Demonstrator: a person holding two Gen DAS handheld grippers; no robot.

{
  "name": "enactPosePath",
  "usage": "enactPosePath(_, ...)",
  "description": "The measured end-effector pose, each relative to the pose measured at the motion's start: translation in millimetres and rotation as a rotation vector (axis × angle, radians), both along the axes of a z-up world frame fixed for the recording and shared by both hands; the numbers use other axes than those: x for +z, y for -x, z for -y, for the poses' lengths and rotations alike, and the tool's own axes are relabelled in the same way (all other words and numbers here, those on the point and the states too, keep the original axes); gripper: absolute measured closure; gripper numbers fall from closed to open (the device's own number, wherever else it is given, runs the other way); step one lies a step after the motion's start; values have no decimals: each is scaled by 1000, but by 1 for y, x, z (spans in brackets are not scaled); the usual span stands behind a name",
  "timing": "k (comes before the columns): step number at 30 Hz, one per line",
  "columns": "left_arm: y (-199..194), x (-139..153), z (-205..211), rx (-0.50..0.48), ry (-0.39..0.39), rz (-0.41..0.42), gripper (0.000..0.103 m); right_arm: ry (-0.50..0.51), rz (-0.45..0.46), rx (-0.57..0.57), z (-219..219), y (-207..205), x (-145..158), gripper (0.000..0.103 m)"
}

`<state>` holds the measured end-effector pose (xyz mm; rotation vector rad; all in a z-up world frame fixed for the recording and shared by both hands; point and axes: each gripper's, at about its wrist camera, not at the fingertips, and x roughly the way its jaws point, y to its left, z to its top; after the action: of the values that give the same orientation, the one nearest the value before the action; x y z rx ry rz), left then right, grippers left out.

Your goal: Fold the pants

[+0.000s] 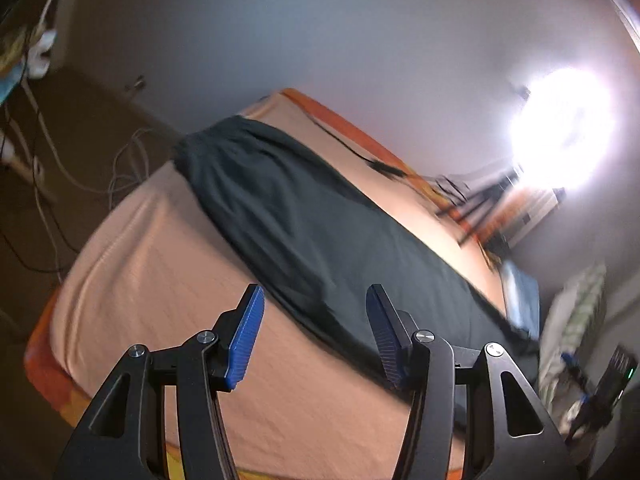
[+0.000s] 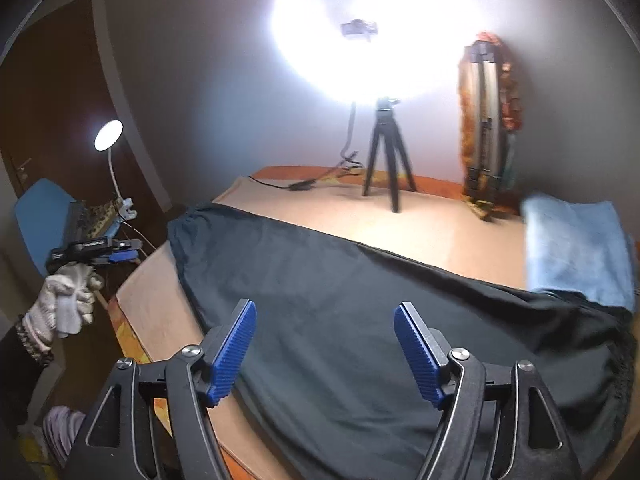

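Note:
Dark green-black pants [image 1: 304,224] lie stretched out flat on a peach sheet over the bed [image 1: 160,280]; they also show in the right wrist view [image 2: 344,320], waistband end at the far left. My left gripper [image 1: 316,308] is open and empty, held above the near edge of the pants. My right gripper [image 2: 325,320] is open and empty, above the middle of the pants. The left gripper, in a gloved hand, shows at the left of the right wrist view [image 2: 120,254], off the bed's edge.
A ring light on a small black tripod [image 2: 386,152] stands at the bed's far side, with a cable [image 2: 296,184]. A folded tripod wrapped in patterned cloth [image 2: 488,128] leans on the wall. A blue towel [image 2: 576,248] lies at right. A desk lamp [image 2: 109,136] and floor cables [image 1: 120,168] are at left.

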<state>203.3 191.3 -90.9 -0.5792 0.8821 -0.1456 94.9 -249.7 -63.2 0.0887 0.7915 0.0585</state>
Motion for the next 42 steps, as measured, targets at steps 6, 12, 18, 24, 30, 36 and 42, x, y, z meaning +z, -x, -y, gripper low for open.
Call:
enactPosePath(6,-47,-23,-53,120,92,-45,51,-18,-71,60,-28,-43,-21,28)
enactPosePath(12,-80,-44,-80,175,133,-79,51,24,-139,113,-52,-81,-42,28)
enactPosePath(18,-101,-70,-92,191,147,-123,48,23,-183,152,-76,-115,-63,28)
enactPosePath(24,-114,-78,-98,188,158,-120,48,58,-186,223,-108,-146,-74,28)
enactPosePath(30,-120,-81,-100,196,152,-95,48,41,-179,246,-126,-171,-74,29)
enactPosePath(36,-123,-80,-98,193,124,-71,49,25,-179,249,-139,-193,-74,29)
enactPosePath(42,-124,-79,-86,201,-14,-11,85,5,-183,244,-155,-218,-75,29)
